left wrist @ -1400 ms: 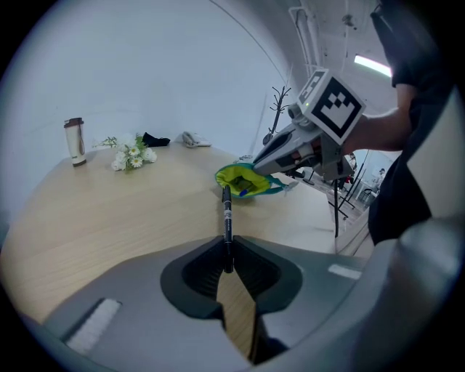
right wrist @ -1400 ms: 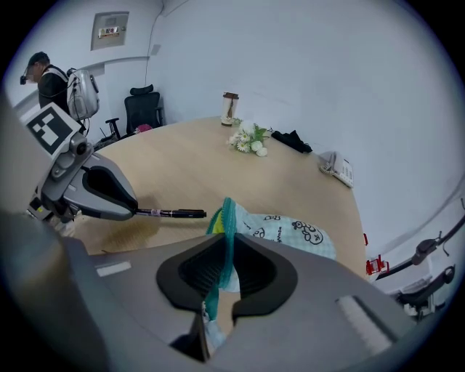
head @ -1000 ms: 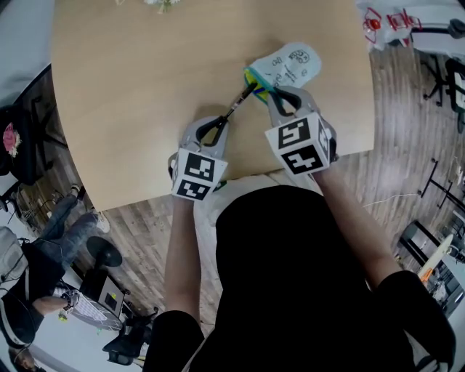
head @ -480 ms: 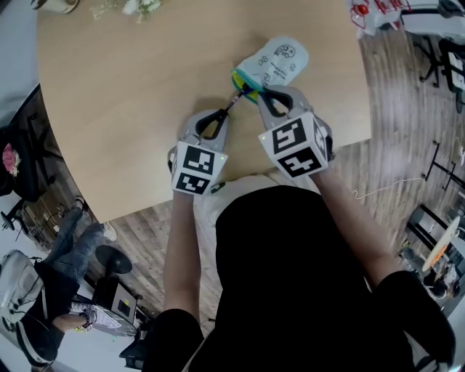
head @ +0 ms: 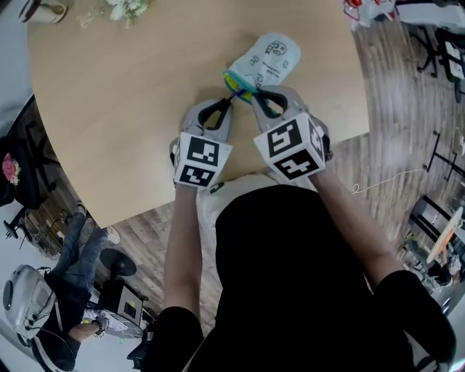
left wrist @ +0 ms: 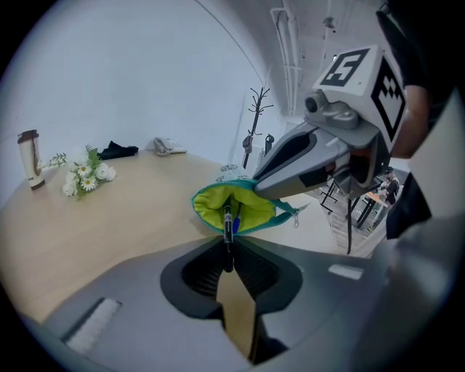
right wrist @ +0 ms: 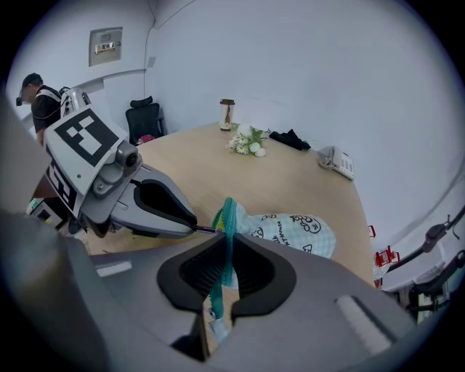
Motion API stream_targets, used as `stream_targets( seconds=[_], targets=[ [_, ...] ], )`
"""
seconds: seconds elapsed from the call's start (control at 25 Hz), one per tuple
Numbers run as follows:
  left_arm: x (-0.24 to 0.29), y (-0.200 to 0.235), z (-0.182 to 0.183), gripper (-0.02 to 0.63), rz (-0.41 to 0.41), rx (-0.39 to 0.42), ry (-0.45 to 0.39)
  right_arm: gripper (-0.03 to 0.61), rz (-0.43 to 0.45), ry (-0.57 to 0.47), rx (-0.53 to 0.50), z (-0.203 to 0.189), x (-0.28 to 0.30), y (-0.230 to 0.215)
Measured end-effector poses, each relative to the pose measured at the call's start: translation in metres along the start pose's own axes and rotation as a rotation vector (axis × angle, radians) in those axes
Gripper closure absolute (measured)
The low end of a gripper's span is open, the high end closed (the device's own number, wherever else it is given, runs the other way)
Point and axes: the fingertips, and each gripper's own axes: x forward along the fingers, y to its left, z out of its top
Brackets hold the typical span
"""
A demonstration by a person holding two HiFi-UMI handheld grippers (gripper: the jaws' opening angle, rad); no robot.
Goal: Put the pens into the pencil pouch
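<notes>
Cloth, soft and pale mint with small dark doodles printed on it, makes up the pencil pouch (head: 267, 59). A teal zipper band rims its mouth, which gapes open on a bright yellow-green lining. The pouch lies close to the near edge of the counter (head: 123, 123), toward its right side, with the mouth facing the person. A slim black pen (left wrist: 227, 231) with a glossy barrel has its far end at that opening, seen against the lining. A blue pen (left wrist: 235, 224) sits inside the pouch.

The left gripper (left wrist: 228, 256) is grey moulded plastic with ribbed black pads. It is clamped narrowly on the black pen's back end, holding the pen in line with its jaws. The right gripper (right wrist: 222, 270) is pinched shut on the pouch's teal rim, and the fabric edge stands upright between its pads. The two grippers sit just beside each other, tips nearly meeting at the pouch mouth. Each carries a white cube with black square markers.

The counter is smooth light wood with a rounded edge. A small spray of white flowers (head: 125, 9) lies at its far edge.
</notes>
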Motion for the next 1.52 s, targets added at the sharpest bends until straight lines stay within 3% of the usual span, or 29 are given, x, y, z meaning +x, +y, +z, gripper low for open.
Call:
stream_targets(
  seconds=[1.28,1.52],
  targets=[
    [0.034,-0.016,0.035,0.575,-0.026,0.022,-0.062,0.543,0.033,-0.015,0.031,-0.014,-0.017,0.0],
    [0.03,-0.01,0.038,0.537,-0.014,0.014,-0.079,0.543,0.039,-0.016,0.023,-0.009,-0.013,-0.001]
  ],
)
